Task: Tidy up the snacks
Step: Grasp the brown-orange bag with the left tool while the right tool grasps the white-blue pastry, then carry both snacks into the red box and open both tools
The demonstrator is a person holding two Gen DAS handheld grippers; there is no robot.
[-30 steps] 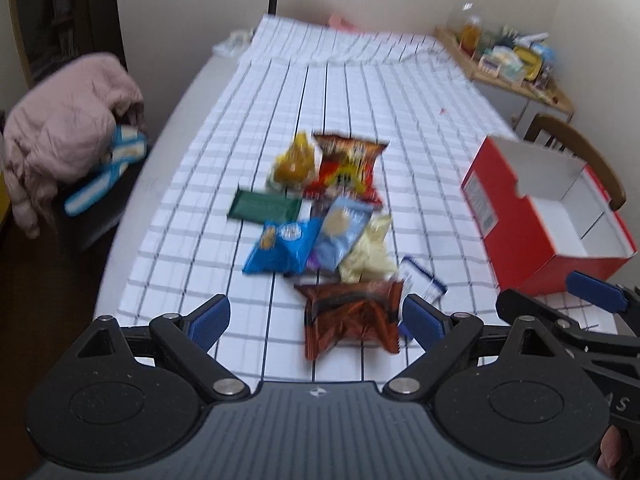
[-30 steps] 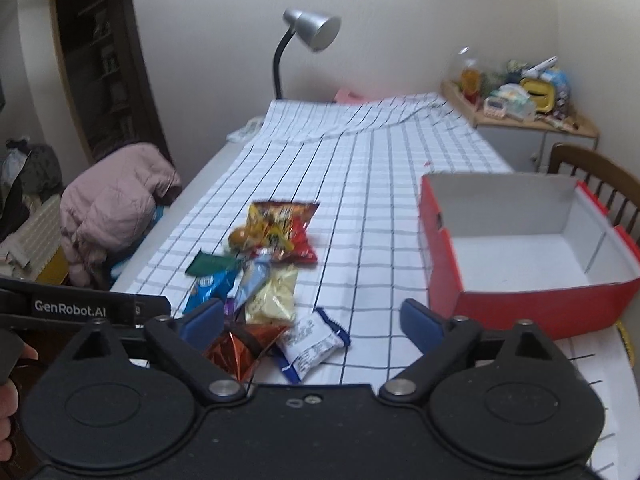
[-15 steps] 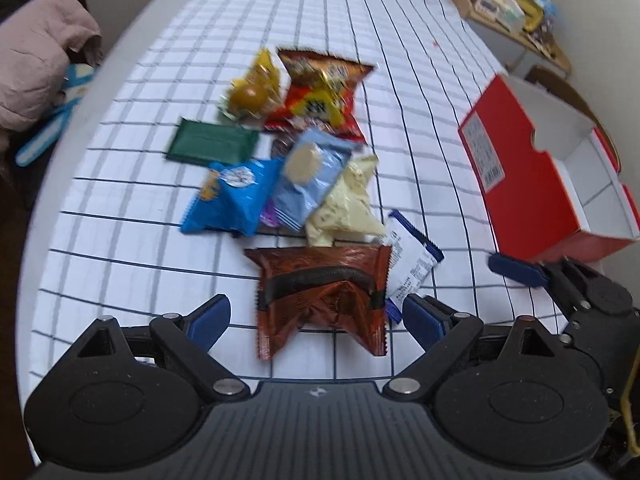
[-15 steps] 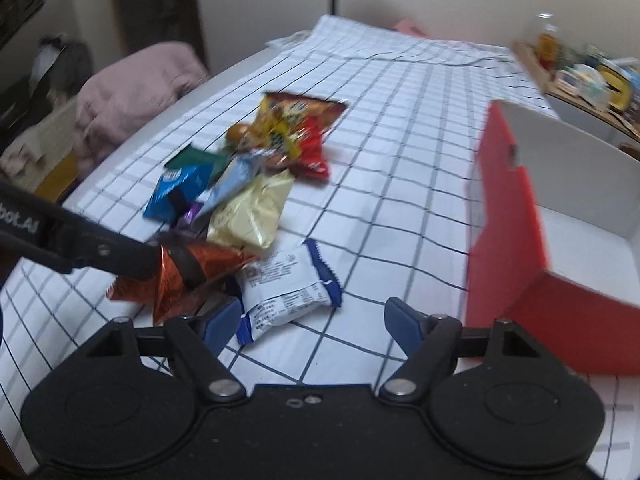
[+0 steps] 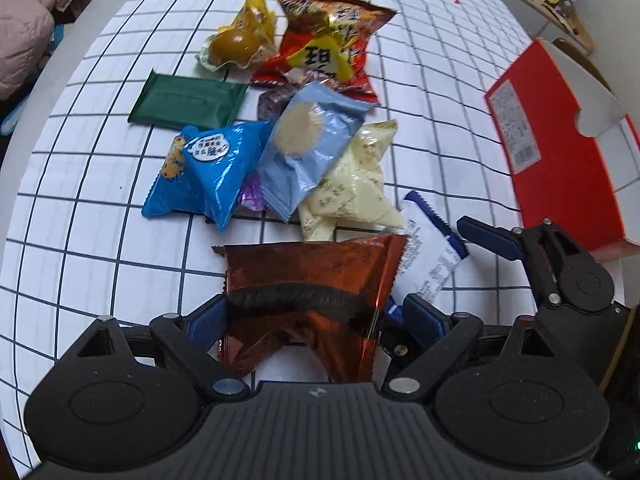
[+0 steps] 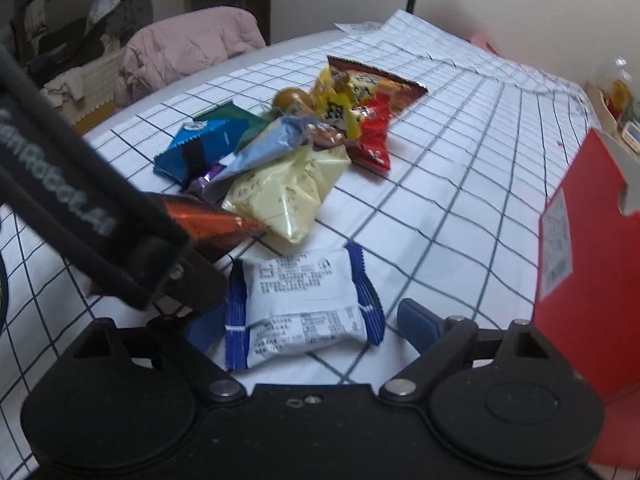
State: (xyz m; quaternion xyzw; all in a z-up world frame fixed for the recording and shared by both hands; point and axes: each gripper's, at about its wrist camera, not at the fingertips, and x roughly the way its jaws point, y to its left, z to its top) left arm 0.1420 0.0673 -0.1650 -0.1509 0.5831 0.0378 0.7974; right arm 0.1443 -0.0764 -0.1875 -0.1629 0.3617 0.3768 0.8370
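A: Where is the left gripper point(image 5: 316, 316)?
B: Low in the left wrist view — its fingers spread either side of the copper packet point(image 5: 312, 280), not visibly pinching it.
A: And the right gripper point(image 6: 308, 326)?
B: Fingers wide apart around the white-and-blue packet point(image 6: 304, 304), bottom centre of the right wrist view, lying on the tabletop point(image 6: 440, 184). The red box point(image 6: 580, 248) stands at the right edge.

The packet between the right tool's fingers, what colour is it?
White with blue ends, the packet; clearest in the right wrist view.
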